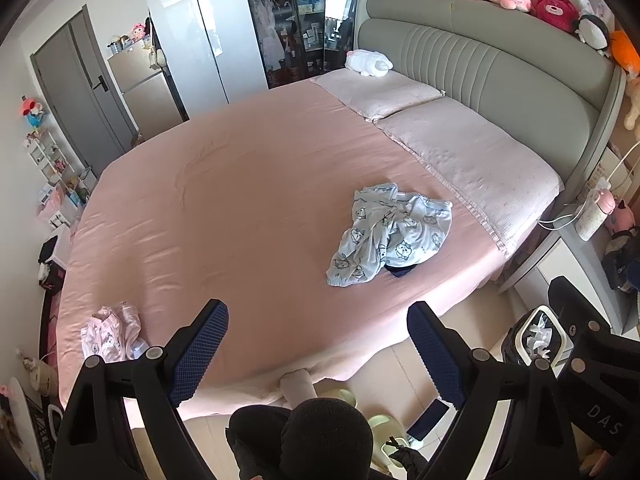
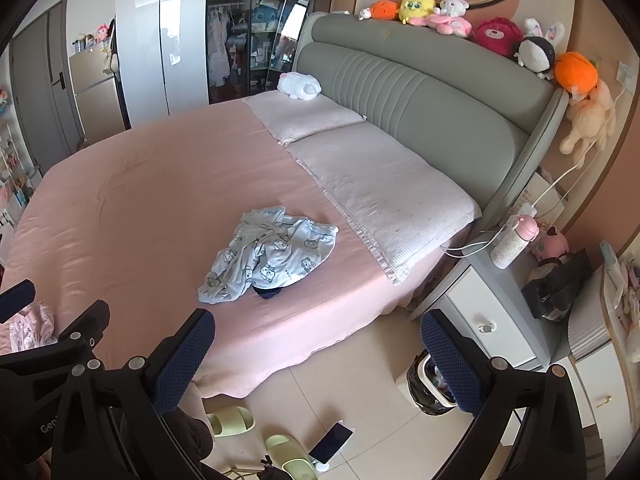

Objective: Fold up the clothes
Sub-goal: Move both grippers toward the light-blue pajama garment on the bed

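The left gripper (image 1: pixel 318 350) hangs above the near edge of the bed with its jaws spread wide and nothing between them; its blue textured pads (image 1: pixel 202 354) touch no cloth. The right gripper (image 2: pixel 318 360) is likewise wide open and empty, held over the bed's corner and the tiled floor (image 2: pixel 360 360). In the left wrist view the right gripper's black body shows at the lower right, with the letters "DAS" on it; in the right wrist view the left gripper's body at the lower left reads "Gen", the rest cut off.

The light blue garment (image 1: pixel 390 232) with a printed cartoon pattern lies crumpled on the pink sheet (image 1: pixel 240 200), toward the pillow end, well apart from both grippers. A dark blue piece (image 1: pixel 402 270) peeks out from under its near edge. A pink patterned garment (image 1: pixel 112 332) lies bunched at the bed's left near corner.

Two pale pillows (image 1: pixel 472 160) lie against the grey padded headboard (image 1: pixel 500 64), a white plush toy (image 1: pixel 366 63) on the far one, and a row of stuffed toys (image 2: pixel 460 20) lines the headboard's top. Beside the bed stands a nightstand (image 2: pixel 480 312) with a pink-capped bottle (image 2: pixel 512 242). On the floor lie green slippers (image 2: pixel 230 420), a phone (image 2: pixel 332 442) and a lined bin (image 2: pixel 428 388). A wardrobe (image 1: pixel 200 28) and a grey door (image 1: pixel 80 92) stand beyond the bed.
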